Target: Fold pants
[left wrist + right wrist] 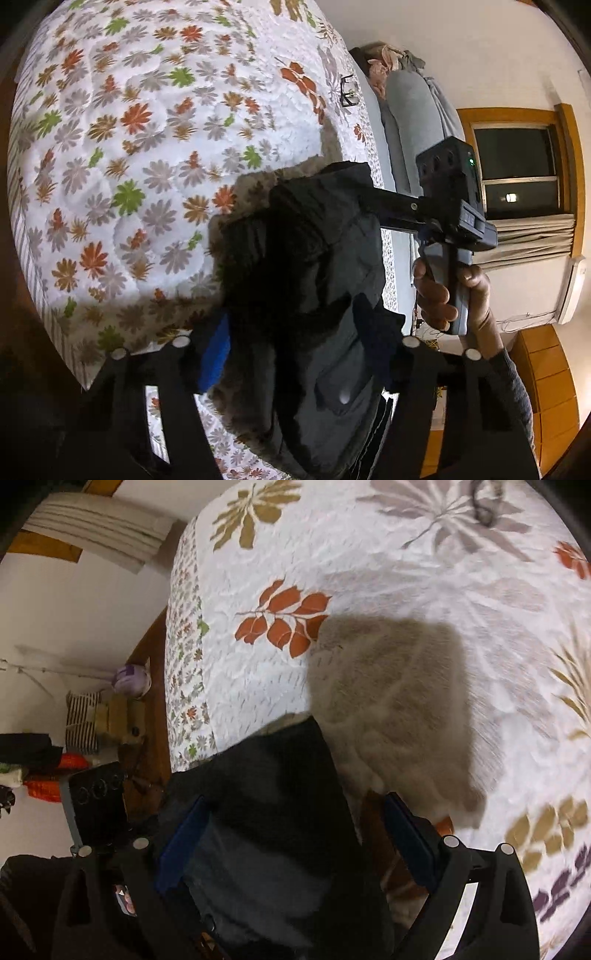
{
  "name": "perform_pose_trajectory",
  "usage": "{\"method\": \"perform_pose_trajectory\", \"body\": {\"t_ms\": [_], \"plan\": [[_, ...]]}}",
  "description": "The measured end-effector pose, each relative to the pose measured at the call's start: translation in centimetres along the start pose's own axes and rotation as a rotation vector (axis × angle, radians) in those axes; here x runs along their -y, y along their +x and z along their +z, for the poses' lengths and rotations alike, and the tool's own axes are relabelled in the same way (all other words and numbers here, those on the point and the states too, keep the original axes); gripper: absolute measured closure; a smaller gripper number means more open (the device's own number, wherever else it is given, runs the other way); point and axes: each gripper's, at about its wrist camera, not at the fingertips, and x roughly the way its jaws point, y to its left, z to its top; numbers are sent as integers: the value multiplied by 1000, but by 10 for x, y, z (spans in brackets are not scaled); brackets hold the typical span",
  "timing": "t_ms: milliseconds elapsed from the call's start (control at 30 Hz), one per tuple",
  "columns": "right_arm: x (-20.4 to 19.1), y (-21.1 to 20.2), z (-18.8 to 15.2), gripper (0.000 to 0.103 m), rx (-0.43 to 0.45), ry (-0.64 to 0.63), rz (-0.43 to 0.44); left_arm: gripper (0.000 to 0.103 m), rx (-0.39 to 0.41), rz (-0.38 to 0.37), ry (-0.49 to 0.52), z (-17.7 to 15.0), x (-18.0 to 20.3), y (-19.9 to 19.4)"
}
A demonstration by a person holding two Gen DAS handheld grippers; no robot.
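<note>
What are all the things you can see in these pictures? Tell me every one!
pants: one pair, dark grey-black, held up above the bed between both grippers
bedspread: one, white with orange, green and grey flowers, covering the bed
pillows: grey-blue, at the bed's far edge
window: one, wood-framed, dark outside
left gripper: black, blue pads, cloth between the fingers
right gripper: black, blue pads, cloth between the fingers
right hand: holding the right gripper's handle

Pants [306, 295]: dark grey/black fabric, bunched and draped, lifted off the floral quilt [129, 155] and casting a shadow on it. Pocket flap with a pale button visible on the lower part. In the right wrist view the dark cloth [266, 812] hangs near the quilt's edge.
</note>
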Motion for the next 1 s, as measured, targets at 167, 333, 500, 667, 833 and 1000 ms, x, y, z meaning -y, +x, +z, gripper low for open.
{"method": "perform_pose_trajectory", "body": {"t_ms": [167,333,500,667,833,1000], "plan": [[0,7,8,19,-47,-12,11,58,4,19,3,-4,-4,-5],[-9,-4,3,60,-43,-29,1,75,7,26,28,-8,3,-9],[-28,-29,-9,68,-2,-45,-45,79,22,32,104,-11,32,-17],[-48,-64,-30,69,53,-58,-97,80,49,41,223,-25,71,-32],[-68,-102,-57,70,103,-61,-152,81,64,41,313,-41,104,-43],[-84,-138,-88,70,152,-51,-189,81,73,37,400,-55,138,-51]]}}
